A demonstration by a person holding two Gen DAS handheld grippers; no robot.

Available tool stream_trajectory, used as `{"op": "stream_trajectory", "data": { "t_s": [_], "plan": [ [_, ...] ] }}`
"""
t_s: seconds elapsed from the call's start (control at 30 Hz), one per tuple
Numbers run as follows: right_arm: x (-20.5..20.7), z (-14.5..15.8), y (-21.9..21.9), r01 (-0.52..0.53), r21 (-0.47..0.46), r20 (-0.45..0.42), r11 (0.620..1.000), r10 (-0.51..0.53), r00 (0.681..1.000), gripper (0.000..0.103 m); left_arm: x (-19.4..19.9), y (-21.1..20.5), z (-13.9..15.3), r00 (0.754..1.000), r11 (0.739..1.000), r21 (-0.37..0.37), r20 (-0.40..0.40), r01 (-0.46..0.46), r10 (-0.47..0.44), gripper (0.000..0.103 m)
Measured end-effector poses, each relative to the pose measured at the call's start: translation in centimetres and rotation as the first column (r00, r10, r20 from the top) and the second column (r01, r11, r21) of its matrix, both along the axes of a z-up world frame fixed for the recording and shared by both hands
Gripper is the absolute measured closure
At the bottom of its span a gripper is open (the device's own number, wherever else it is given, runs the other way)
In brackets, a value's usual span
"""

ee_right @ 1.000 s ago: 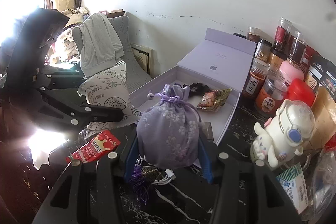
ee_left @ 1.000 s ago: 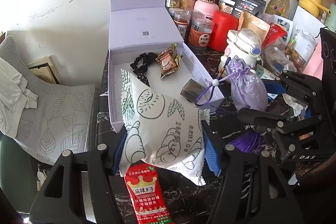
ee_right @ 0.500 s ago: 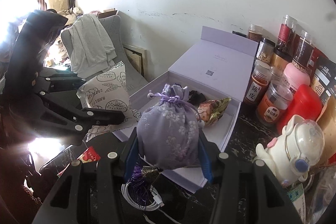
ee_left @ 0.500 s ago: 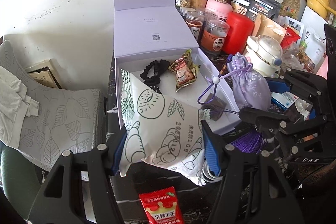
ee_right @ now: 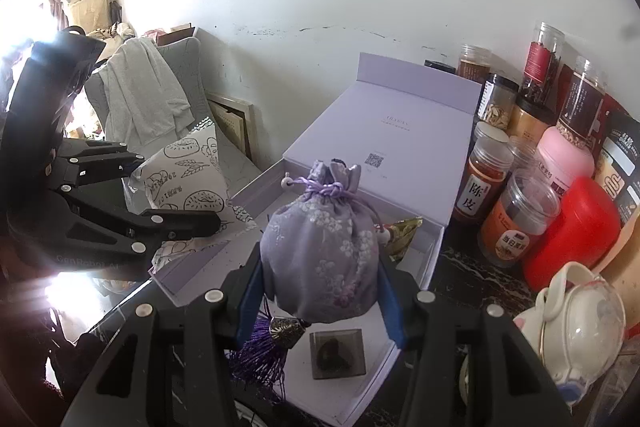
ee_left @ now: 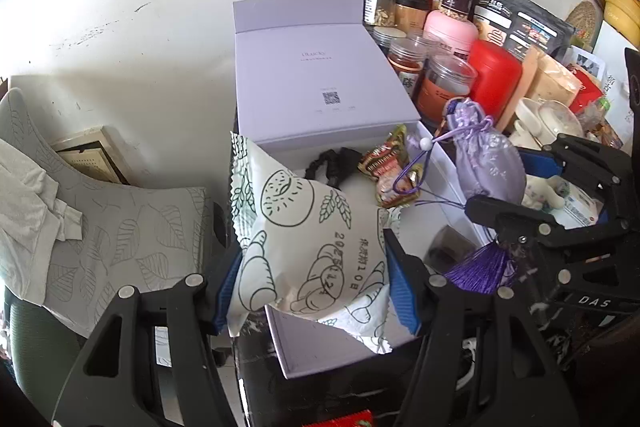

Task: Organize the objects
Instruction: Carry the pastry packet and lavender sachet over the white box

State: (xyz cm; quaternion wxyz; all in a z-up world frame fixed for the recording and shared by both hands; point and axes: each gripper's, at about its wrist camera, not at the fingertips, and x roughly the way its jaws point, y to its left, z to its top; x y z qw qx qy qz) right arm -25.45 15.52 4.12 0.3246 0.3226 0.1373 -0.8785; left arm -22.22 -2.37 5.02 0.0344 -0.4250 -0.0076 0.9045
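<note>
My left gripper is shut on a white snack bag printed with bread drawings, held over the near end of an open lilac gift box. The right gripper is shut on a lilac drawstring pouch with a purple tassel, held above the box's near right part. Inside the box lie a black scrunchie, a gold and red snack packet and a small dark square block. Each gripper shows in the other's view, the left gripper and the right gripper.
Jars, a red canister, a pink tub and dark bags crowd the table right of the box. A white teapot-shaped bottle stands near right. A grey chair with clothes sits left, against the white wall.
Both grippers have carried their loads forward over the box. The red sachet has slid almost out of the left view's bottom edge. The dark block now shows under the pouch.
</note>
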Motion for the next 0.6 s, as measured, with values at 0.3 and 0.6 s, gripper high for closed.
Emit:
{"op": "stream_trajectory", "data": {
  "t_s": [0.3,0.6],
  "plan": [
    [-3.5,-0.1,-1.0,0.038,0.012,-0.018,0.999,-0.038,0.999,0.052,-4.2,-0.8,-0.9,1.000,0.999,-0.048,-0.010,-0.021,0.021,0.043],
    [-5.8,-0.3,-1.7,0.071,0.012,-0.031,0.997,-0.071,0.997,0.052,-7.4,-1.1,-1.3,0.999,0.997,-0.072,-0.031,-0.040,0.038,0.042]
  ]
}}
